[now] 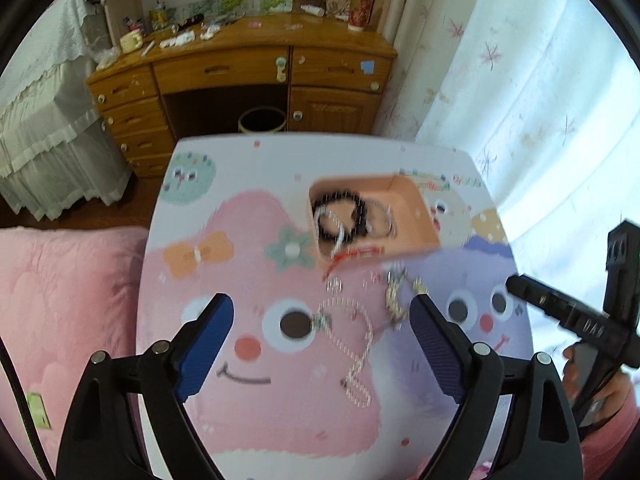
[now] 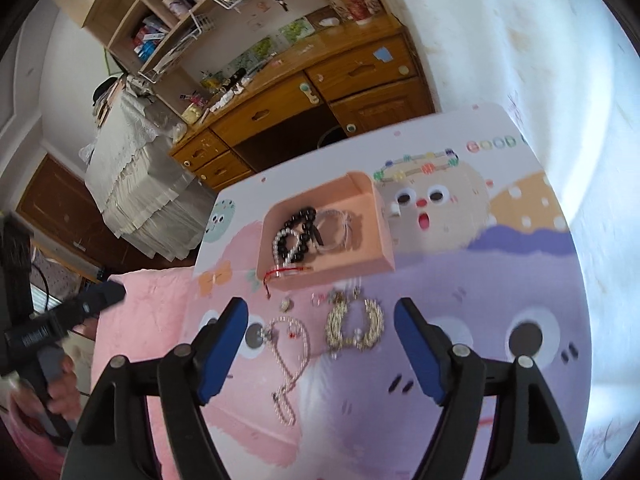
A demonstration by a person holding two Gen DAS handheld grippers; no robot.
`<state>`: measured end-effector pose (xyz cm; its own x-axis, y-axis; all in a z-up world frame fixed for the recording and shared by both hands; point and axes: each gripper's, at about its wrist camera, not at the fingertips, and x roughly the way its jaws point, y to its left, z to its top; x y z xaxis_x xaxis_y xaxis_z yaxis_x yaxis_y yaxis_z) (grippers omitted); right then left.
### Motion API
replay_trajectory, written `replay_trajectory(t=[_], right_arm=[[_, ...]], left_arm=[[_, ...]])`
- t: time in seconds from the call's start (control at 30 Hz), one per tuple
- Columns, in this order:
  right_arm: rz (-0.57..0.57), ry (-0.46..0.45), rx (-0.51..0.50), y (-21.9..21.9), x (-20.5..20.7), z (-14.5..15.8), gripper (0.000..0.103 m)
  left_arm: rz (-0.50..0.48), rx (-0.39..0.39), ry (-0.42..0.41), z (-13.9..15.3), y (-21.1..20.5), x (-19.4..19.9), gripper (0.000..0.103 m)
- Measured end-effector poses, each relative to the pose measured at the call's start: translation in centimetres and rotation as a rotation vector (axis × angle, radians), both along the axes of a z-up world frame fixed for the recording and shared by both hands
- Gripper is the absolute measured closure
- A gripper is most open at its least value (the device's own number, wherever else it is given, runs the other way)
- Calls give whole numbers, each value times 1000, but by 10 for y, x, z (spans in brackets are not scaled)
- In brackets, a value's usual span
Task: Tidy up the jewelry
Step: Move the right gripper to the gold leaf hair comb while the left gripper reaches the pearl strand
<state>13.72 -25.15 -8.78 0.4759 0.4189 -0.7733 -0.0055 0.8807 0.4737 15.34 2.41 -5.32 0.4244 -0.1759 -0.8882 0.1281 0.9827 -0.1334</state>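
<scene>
Both the left gripper point(image 1: 322, 344) and right gripper point(image 2: 320, 346) hover agape, empty. The nearest silver bead chain point(image 2: 288, 364) should be pinched mid-strand, then carried far to the peach plastic tray point(image 2: 376, 232).

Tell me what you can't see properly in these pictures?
- Left wrist view: the jewelry in the pink tray is smeared by motion blur.
- Both views: the small bits by the gold earrings are too tiny to name.
- Right wrist view: the colorful bead bracelet beads are too small to read.
- Both views: the picture table near edge is cut off.
</scene>
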Motion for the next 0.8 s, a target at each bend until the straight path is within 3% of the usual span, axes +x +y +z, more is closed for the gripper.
replay_trajectory(t=[0.3, 0.47, 0.57, 0.8], right_arm=[[-63, 182, 73, -2, -23, -43, 27], [-98, 398, -67, 6, -22, -76, 27], [-85, 451, -56, 10, -19, -87, 27], [41, 396, -153, 35, 0, -102, 27]], left_arm=[[22, 29, 40, -68, -19, -63, 14], [32, 48, 36, -105, -35, -96, 14], [33, 57, 24, -124, -44, -108, 14], [71, 67, -35, -160, -56, -113, 14]])
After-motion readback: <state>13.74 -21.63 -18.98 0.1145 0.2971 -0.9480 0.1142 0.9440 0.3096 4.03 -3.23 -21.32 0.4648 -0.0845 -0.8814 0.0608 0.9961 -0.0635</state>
